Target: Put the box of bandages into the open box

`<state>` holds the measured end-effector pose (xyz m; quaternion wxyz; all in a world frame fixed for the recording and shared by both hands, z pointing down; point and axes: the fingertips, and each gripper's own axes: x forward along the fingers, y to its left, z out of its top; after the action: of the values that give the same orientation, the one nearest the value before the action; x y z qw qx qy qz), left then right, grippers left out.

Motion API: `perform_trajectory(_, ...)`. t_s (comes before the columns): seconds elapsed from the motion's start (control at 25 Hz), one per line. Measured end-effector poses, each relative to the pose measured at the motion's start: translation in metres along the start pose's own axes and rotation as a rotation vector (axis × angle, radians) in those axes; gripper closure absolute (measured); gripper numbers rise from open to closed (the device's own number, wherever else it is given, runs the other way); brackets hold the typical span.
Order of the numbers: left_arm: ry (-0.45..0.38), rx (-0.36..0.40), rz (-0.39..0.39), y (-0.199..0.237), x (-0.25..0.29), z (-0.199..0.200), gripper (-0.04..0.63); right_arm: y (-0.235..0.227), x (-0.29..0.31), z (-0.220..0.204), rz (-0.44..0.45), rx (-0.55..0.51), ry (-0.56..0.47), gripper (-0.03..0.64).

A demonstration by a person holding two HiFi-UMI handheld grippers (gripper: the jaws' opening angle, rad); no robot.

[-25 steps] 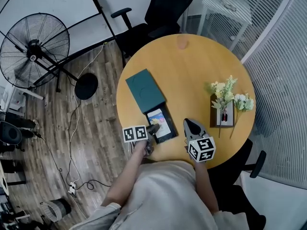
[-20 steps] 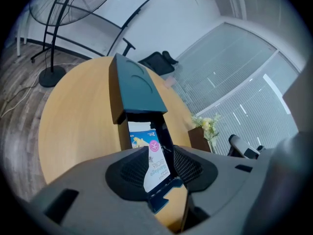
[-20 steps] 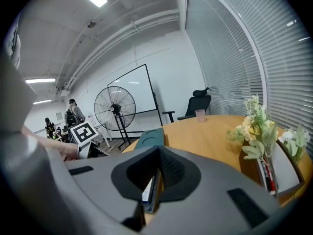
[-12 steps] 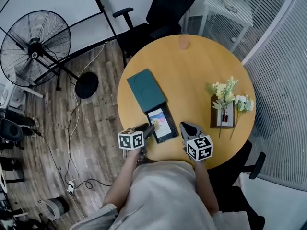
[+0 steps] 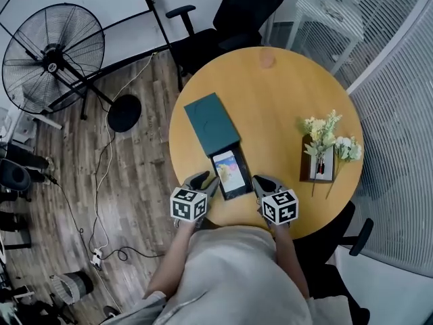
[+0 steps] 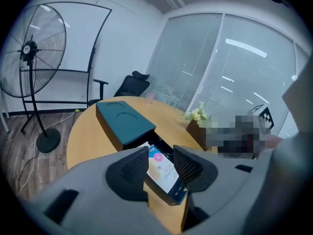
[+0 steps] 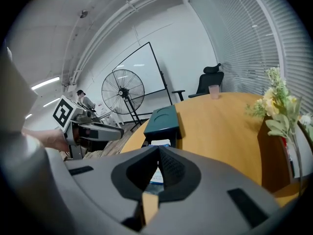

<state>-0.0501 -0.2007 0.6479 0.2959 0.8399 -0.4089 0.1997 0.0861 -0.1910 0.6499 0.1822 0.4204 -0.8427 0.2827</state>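
Note:
The bandage box (image 5: 228,170), white with pink and blue print, lies inside the open dark box (image 5: 242,189) at the table's near side. The box's teal lid (image 5: 212,123) lies just beyond it, touching its far end. My left gripper (image 5: 205,181) is open at the open box's left near corner, holding nothing; in the left gripper view the bandage box (image 6: 162,166) shows through the gap between the jaws. My right gripper (image 5: 258,182) is shut and empty, right of the open box. In the right gripper view the teal lid (image 7: 164,118) lies ahead.
Flowers in a wooden holder (image 5: 318,156) stand at the table's right. A small pink cup (image 5: 266,59) sits at the far edge. A black office chair (image 5: 237,12) and a floor fan (image 5: 54,56) stand beyond the round wooden table (image 5: 284,107).
My left gripper has drawn back from the bandage box toward the table's near edge. The right gripper shifted slightly left and nearer. The bandage box stays in the open box.

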Motion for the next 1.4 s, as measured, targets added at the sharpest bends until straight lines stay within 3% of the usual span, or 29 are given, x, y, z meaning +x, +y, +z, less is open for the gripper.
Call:
perform_trajectory(0.2,-0.026,0.069,0.021,-0.003,-0.004,0.004,0.449,0.005,0.008,-0.002,0.019,-0.007,0.019,0.621)
perform_trajectory(0.36,-0.048,0.065,0.021,-0.003,-0.006,0.005,0.451,0.008,0.009,-0.003,0.025,-0.011,0.026,0.62)
perform_trajectory(0.64,-0.064,0.071,0.036,-0.003,-0.007,0.008,0.534,0.006,0.008,-0.004,0.025,-0.008,0.03,0.62)
perform_trajectory(1.4,-0.08,0.065,0.043,-0.002,-0.009,0.009,0.584,0.004,0.007,-0.004,0.016,-0.004,0.025,0.62)
